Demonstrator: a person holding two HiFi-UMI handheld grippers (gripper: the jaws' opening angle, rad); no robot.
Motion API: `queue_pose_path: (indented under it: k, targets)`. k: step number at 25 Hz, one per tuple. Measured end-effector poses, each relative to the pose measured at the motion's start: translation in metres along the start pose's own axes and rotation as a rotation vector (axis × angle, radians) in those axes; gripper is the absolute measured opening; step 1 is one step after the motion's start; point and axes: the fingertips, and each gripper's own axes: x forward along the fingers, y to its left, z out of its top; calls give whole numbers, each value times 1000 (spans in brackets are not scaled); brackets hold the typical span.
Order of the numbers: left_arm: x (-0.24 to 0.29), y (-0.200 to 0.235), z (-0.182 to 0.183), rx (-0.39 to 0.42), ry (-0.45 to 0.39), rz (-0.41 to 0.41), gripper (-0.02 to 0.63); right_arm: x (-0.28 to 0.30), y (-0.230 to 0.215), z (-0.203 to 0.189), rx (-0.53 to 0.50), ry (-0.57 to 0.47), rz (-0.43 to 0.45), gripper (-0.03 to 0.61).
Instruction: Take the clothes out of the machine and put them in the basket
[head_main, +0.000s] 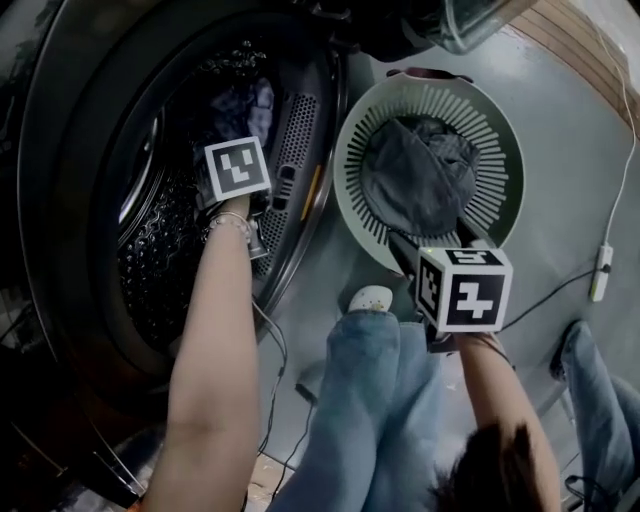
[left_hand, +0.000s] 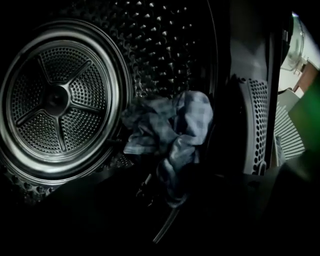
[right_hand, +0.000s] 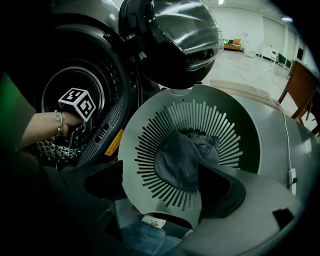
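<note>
L tongs (left_hand: 163, 212) sat in the dark, low fold of checked cloth (left_hand: 170, 130) reaching between them; grip couldn't be told. Prob. best to bite the bunched part just ahead, not the hem, then lift clear of drum (left_hand: 60, 100) lip. R tongs (right_hand: 161, 187) stood apart, empty, grey garment (right_hand: 180, 157) in basket (right_hand: 142, 127) just beyond. L forearm (head_main: 212, 340) reached into the machine, R forearm (head_main: 497, 385) fwd; both tongs pointed steeply down.

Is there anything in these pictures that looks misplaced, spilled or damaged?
Nothing stands out. The dark clothes lie inside the basket, with none over its rim. One checked cloth lies in the drum, not yet taken out, which fits the task at this stage.
</note>
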Motion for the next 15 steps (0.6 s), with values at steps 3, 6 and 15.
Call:
queue_pose_path:
  k: [3, 6, 15]
  targets:
    - [14, -5, -6, 22, 28, -15, 214, 11, -2, 7, -14, -12, 3, 466]
    - [21, -12, -10, 61, 43, -31, 114, 18, -6, 15, -34, -28, 0, 466]
    - [-18, -24, -6, 72, -29, -51, 54, 1, -20, 16, -16, -30, -17, 462]
